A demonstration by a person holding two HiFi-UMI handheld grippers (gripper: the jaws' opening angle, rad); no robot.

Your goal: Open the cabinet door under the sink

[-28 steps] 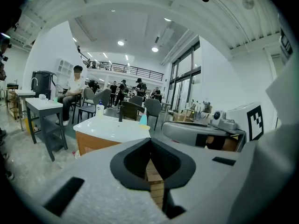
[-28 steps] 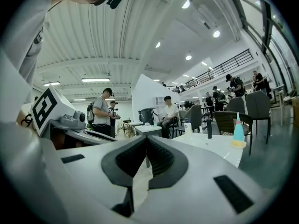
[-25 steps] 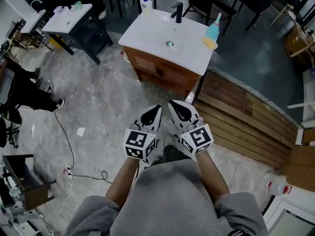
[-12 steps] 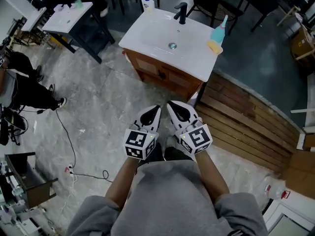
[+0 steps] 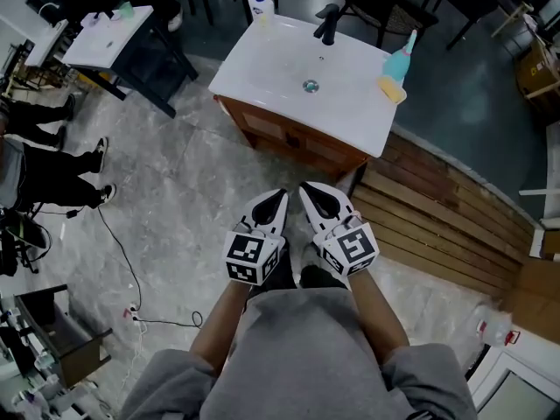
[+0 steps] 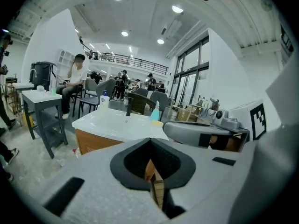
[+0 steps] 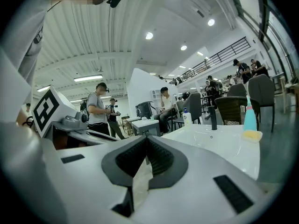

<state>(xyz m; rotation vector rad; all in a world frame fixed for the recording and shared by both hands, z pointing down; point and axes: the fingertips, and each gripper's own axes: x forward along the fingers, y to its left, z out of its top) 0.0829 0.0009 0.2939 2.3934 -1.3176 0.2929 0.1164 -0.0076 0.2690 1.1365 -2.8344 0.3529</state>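
On the sink (image 5: 262, 68), blue bottle (image 5: 404, 49), yellow sponge (image 5: 393, 88)

The sink (image 5: 271, 68) sat on the cabinet (image 5: 293, 140), with the faucet (image 5: 328, 23) at its far edge and a bottle (image 5: 404, 51) at its right. Planks (image 5: 437, 226) lay right of the cabinet, a desk (image 5: 109, 38) far left.
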